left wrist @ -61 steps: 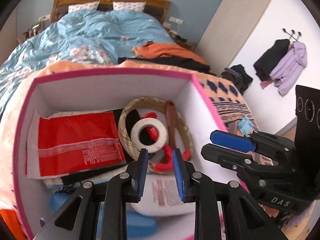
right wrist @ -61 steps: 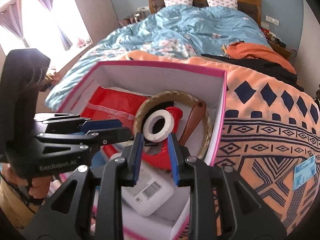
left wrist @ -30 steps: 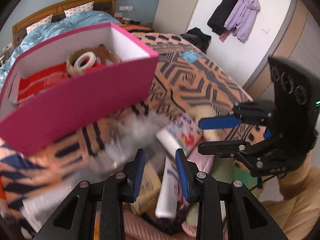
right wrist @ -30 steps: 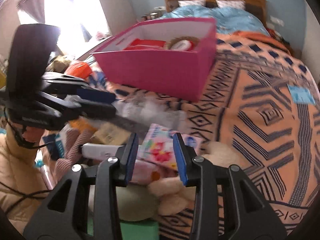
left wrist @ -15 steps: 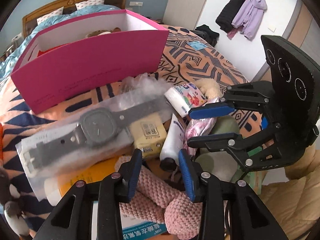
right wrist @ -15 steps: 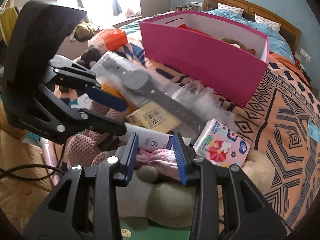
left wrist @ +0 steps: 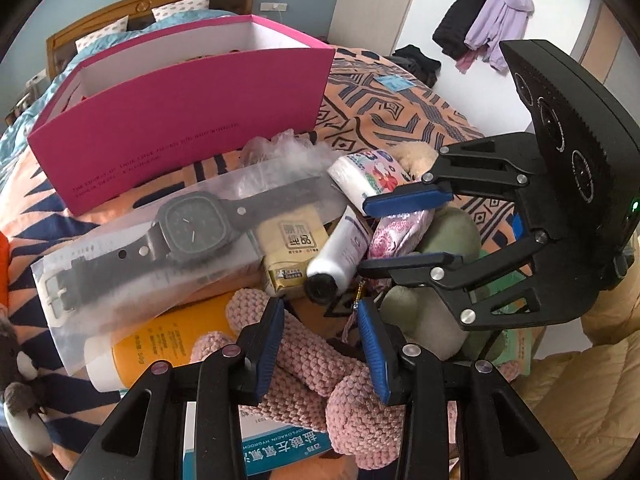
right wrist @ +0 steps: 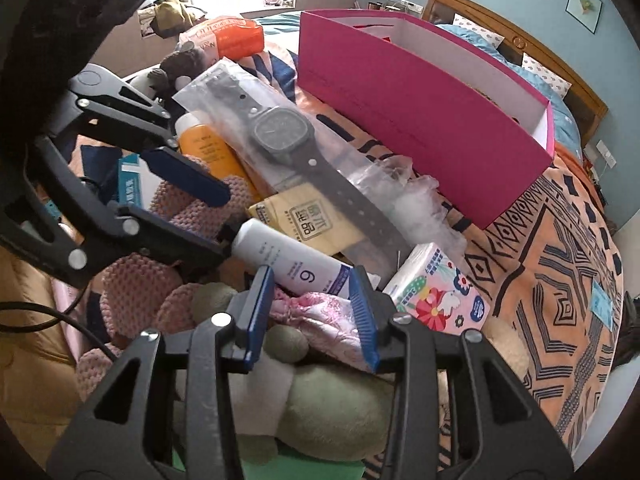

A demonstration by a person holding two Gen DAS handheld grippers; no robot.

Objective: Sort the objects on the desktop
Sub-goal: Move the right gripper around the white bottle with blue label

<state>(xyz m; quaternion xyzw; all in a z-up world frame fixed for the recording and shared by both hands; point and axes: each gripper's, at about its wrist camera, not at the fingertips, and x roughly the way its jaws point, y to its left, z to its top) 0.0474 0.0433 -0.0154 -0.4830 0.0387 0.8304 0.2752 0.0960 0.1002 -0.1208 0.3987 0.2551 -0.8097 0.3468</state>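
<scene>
A pile of small objects lies on the bed in front of a pink box (left wrist: 188,120) (right wrist: 420,92). A black watch in a clear bag (left wrist: 192,228) (right wrist: 284,132) lies on top. Beside it are a yellow packet (left wrist: 292,248) (right wrist: 316,220), a white tube (left wrist: 344,248) (right wrist: 288,260), a tissue pack (left wrist: 368,176) (right wrist: 436,296), a pink satin pouch (right wrist: 320,316), a pink knitted item (left wrist: 304,360) and an orange bottle (left wrist: 160,344) (right wrist: 208,148). My left gripper (left wrist: 320,316) is open above the knitted item. My right gripper (right wrist: 312,292) is open over the pink pouch, near the tube.
A green plush toy (right wrist: 328,408) (left wrist: 440,240) lies under the right gripper. A blue and white medicine box (left wrist: 280,448) sits at the near edge. An orange pack (right wrist: 232,40) and a dark plush toy (right wrist: 180,64) lie at the left. The patterned orange blanket (right wrist: 560,280) extends right.
Both grippers pulled back out of the pink box and came down over the pile in front of it. Both jaws opened wider in the last half second.
</scene>
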